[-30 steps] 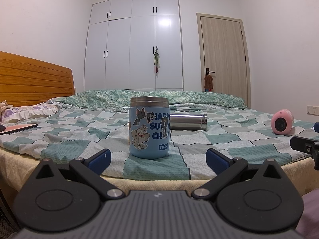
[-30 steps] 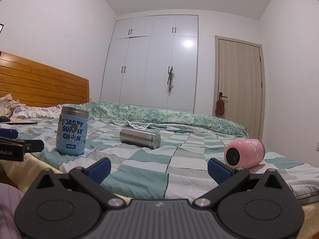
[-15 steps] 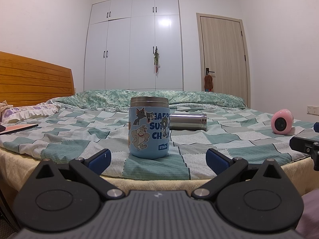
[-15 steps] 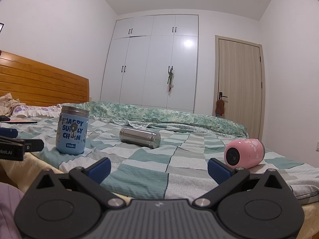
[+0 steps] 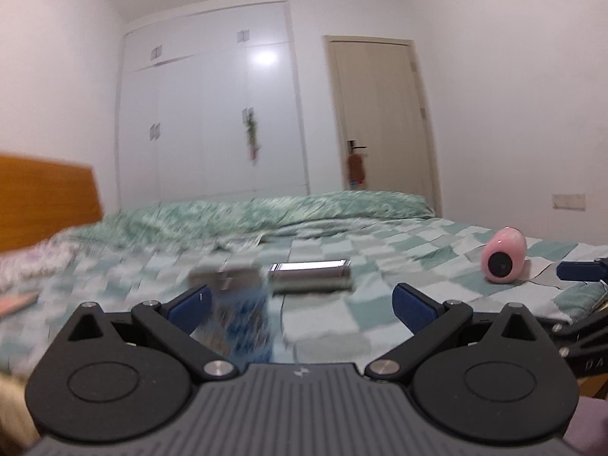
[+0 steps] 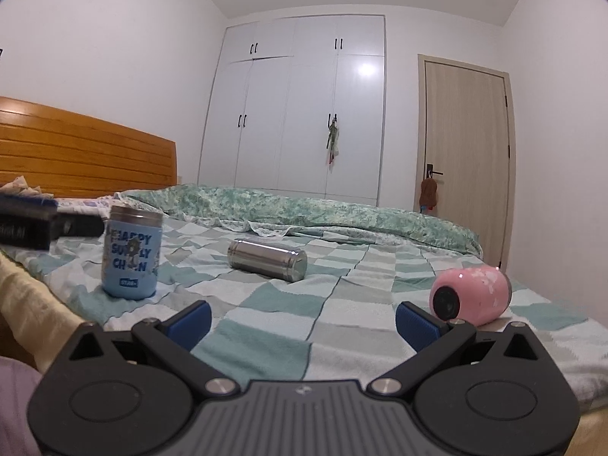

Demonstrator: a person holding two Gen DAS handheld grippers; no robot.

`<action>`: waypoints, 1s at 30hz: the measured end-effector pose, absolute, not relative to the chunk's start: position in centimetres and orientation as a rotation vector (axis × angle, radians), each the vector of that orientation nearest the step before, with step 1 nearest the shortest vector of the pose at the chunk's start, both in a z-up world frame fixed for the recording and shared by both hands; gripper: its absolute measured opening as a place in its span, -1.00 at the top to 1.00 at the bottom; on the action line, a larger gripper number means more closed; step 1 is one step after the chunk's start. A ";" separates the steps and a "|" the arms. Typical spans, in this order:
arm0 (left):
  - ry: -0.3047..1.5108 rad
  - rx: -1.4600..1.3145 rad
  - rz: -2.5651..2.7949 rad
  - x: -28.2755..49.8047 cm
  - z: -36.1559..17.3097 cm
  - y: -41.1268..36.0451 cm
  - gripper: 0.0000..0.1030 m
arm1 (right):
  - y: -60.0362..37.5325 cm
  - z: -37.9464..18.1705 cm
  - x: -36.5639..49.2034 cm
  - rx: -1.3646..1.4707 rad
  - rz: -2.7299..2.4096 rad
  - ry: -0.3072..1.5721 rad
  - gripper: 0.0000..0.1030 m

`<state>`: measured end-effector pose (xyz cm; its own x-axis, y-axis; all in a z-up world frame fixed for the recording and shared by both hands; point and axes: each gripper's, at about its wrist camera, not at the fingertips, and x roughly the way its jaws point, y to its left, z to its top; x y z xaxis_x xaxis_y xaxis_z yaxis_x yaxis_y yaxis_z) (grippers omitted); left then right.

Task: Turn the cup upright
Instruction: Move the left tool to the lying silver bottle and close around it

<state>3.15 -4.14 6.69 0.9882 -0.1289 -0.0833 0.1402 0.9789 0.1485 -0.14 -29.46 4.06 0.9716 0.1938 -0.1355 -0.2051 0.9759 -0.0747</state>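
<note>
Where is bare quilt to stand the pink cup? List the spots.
Bare quilt between steel cup and pink cup, and the front strip between blue cup and pink cup. Crowded beside the blue cup, where the left tool is.

- Home bedroom.
- Bed fills most of both views, covered by a green, white and grey checked quilt; a rumpled green patterned duvet lies along its far side.
- Orange slatted wooden headboard on the left, pillow just below it.
- White built-in wardrobe with dark handles covers the far wall, floor to ceiling.
- Light wood door to its right, a small soft toy hanging from the handle.
- Plain white walls, wall socket in the left wrist view.
</note>
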 end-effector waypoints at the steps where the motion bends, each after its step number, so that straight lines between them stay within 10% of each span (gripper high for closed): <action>1: 0.068 0.177 -0.142 3.7 7.2 -4.7 -1.00 | -29.8 4.4 0.5 -0.091 0.200 0.132 -1.00; 30: 0.241 0.792 -0.109 30.4 2.1 -18.0 -1.00 | -33.7 7.3 20.2 -0.145 0.253 0.299 -1.00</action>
<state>30.40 -17.96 2.14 0.9670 -0.0063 -0.2547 0.1864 0.6989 0.6905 20.19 -33.74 7.28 0.9244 0.2243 -0.3087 -0.2671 0.9581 -0.1036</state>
